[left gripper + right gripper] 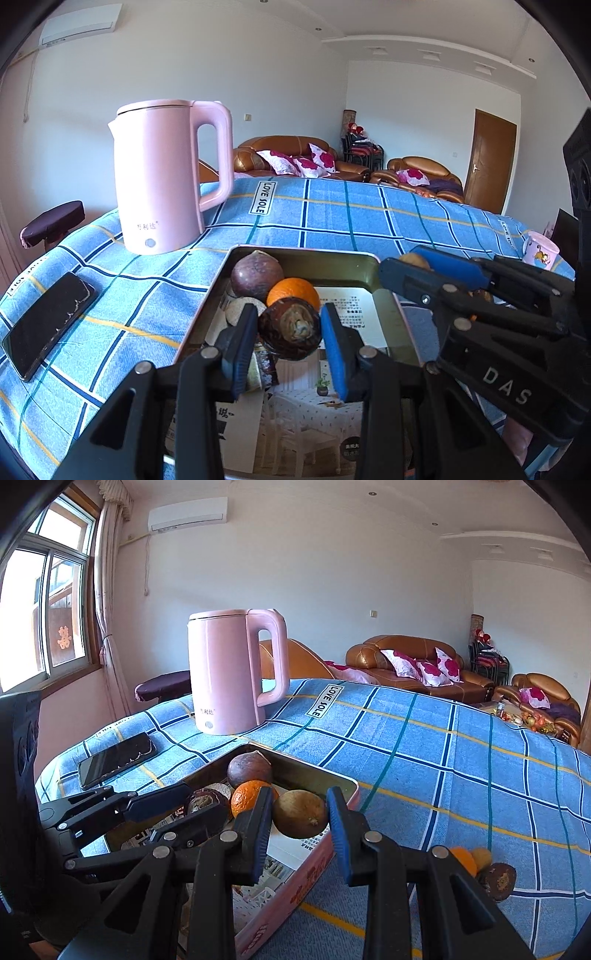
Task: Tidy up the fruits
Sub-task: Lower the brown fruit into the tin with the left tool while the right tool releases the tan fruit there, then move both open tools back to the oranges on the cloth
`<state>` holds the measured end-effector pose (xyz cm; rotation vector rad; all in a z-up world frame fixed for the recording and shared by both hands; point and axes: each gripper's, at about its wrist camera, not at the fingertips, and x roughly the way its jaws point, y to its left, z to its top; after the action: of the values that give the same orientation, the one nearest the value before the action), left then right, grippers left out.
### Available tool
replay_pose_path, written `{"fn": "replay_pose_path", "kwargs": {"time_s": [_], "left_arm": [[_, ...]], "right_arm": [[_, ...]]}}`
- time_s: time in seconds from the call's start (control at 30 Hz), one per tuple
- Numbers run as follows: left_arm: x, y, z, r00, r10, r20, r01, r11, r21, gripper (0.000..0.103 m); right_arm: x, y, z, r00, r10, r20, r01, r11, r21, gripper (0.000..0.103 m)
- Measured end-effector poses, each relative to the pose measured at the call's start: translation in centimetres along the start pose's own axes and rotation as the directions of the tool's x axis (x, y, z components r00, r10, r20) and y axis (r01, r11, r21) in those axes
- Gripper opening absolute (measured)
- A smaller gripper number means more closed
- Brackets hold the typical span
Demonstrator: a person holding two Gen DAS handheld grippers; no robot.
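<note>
A pink metal tin [207, 302] sits on the blue checked cloth and holds a purple round fruit [256, 273], an orange [293, 291] and a pale fruit [242, 310]. My left gripper [289, 332] is shut on a dark brown fruit [290, 328] above the tin. My right gripper [300, 814] is shut on a yellow-brown fruit [300, 812] over the tin's right rim [354, 794]; it also shows in the left wrist view [417, 266]. An orange [463, 860], a yellowish fruit [482, 856] and a brown fruit [496, 880] lie on the cloth right of the tin.
A pink kettle [162, 177] stands behind the tin. A black phone [48, 325] lies at the left. A small pink cup [539, 251] stands at the far right. Sofas and a door are beyond the table.
</note>
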<state>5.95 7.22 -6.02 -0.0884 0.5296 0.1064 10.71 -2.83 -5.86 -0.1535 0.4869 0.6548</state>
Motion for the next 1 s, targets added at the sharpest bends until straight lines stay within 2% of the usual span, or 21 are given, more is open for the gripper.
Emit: {"fn": "replay_pose_path", "kwargs": {"time_s": [0.83,0.9,1.0], "left_arm": [[0.4,2.2,-0.3,0.999,0.027,-0.020,-0.028,0.998,-0.059,0.037],[0.3,2.3,-0.3,0.999,0.036,-0.016,-0.037,0.997,-0.062,0.038],[0.0,2.6,-0.2,0.999,0.052,-0.004,-0.052,0.996,-0.072,0.045]], "right_arm": [[2.9,0.8,-0.6,0.994,0.039,-0.106,-0.040,0.999,0.001,0.032],[3.1,0.9,-0.6,0.992,0.039,-0.118,-0.040,0.999,-0.002,0.032],[3.4,1.1,-0.7,0.990,0.045,-0.134,-0.048,0.999,-0.015,0.032]]}}
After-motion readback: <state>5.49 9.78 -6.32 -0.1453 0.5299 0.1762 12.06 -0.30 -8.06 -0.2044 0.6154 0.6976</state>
